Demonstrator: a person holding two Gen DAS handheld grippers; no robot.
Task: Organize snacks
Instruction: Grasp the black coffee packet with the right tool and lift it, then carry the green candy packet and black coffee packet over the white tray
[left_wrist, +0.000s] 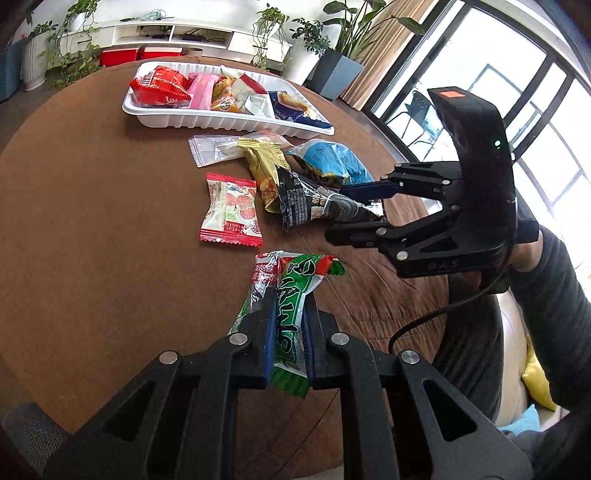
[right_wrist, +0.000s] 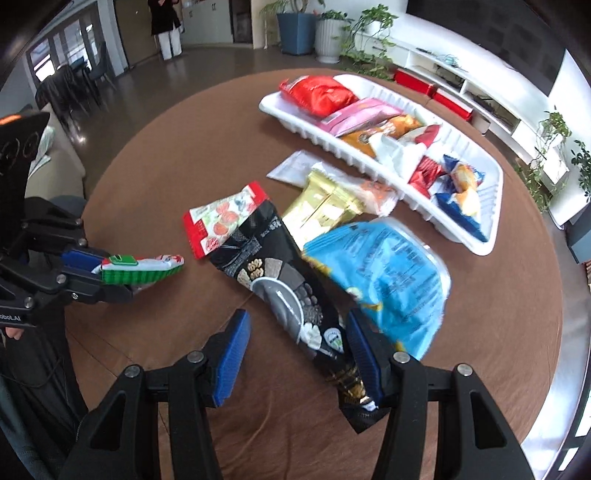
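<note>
The white tray (right_wrist: 384, 173), set on the far part of the round brown table (left_wrist: 92, 184), is taken as the landmark, and it is already lined with packets: a red one at one end, pink and orange ones at the middle, dark blue ones at the other end. Just in front of it, a loose heap is left unsorted: a clear packet, a gold packet (right_wrist: 325, 206), a light blue bag (right_wrist: 384, 273) and a red-and-white candy packet (left_wrist: 232, 210). Nearer still, a green packet (left_wrist: 291, 325) is clamped edge-on in the left gripper (left_wrist: 290, 332), lifted off the cloth, probably so that it can be carried to the tray. The right gripper (right_wrist: 295, 354) is held half spread around the tail of a black packet (right_wrist: 280, 280); only one pad is seen against it, so no grip is judged made. The table is covered in brown cloth, and potted plants, a low white shelf unit and large windows are seen beyond the tray.
</note>
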